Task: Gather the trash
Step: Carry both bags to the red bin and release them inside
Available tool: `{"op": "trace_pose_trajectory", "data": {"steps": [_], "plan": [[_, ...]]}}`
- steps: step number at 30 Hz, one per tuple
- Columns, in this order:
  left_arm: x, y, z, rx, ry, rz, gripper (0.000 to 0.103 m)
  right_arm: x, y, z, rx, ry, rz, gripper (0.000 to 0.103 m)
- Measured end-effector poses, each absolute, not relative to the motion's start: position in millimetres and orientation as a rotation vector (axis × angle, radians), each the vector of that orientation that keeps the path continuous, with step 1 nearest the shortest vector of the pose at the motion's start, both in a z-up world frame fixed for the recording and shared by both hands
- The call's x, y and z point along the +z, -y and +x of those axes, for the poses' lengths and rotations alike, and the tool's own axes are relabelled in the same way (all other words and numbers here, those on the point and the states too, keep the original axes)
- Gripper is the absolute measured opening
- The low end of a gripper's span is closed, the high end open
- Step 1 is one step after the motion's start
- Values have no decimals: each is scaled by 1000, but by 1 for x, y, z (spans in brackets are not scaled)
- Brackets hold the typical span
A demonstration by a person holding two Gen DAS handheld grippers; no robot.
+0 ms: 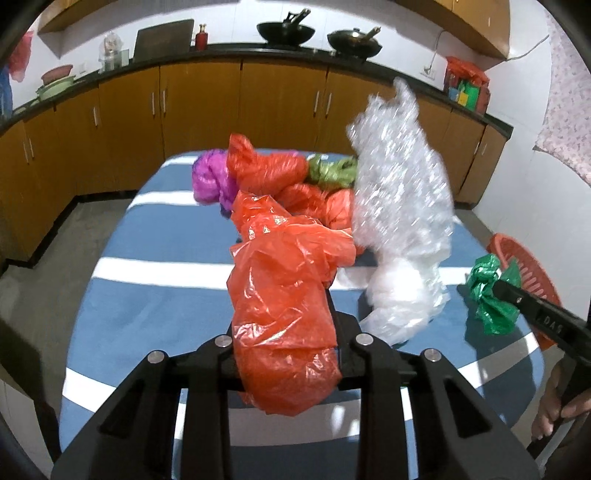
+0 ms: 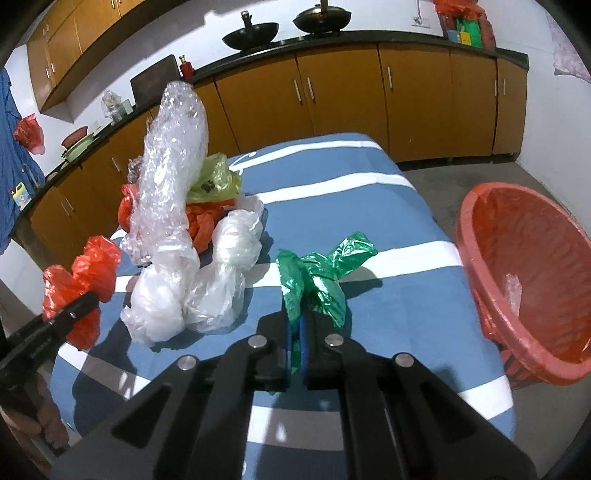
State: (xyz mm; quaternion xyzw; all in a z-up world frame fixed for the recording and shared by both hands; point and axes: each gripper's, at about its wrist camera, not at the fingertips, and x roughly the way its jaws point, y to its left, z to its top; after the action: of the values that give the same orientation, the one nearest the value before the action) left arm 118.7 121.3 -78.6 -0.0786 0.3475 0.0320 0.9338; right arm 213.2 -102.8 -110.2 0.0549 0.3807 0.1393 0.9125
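Note:
My left gripper [image 1: 284, 332] is shut on a crumpled red plastic bag [image 1: 280, 302], held above the blue striped table [image 1: 166, 295]; it also shows in the right wrist view [image 2: 79, 288]. My right gripper [image 2: 295, 332] is shut on a green plastic bag [image 2: 317, 273], seen at the right in the left wrist view [image 1: 489, 295]. A tall roll of bubble wrap [image 1: 402, 184] and white plastic bags [image 2: 218, 280] stand between them. More red, purple [image 1: 210, 177] and olive bags [image 1: 332, 170] lie behind.
A red basket lined with a red bag [image 2: 528, 273] stands on the floor off the table's right edge, with a clear scrap inside. Wooden cabinets [image 1: 199, 103] and a dark counter with woks [image 1: 286, 31] run behind.

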Motion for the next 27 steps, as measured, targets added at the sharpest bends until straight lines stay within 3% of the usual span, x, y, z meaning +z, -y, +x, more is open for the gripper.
{"op": "trace_pose_trajectory", "data": {"steps": [13, 27], "plan": [[-25, -70, 129, -93, -601, -126, 28, -68, 155, 195, 191, -671, 101, 5], [-16, 75, 184, -392, -604, -46, 28, -36, 275, 182, -71, -582, 144, 5]]}}
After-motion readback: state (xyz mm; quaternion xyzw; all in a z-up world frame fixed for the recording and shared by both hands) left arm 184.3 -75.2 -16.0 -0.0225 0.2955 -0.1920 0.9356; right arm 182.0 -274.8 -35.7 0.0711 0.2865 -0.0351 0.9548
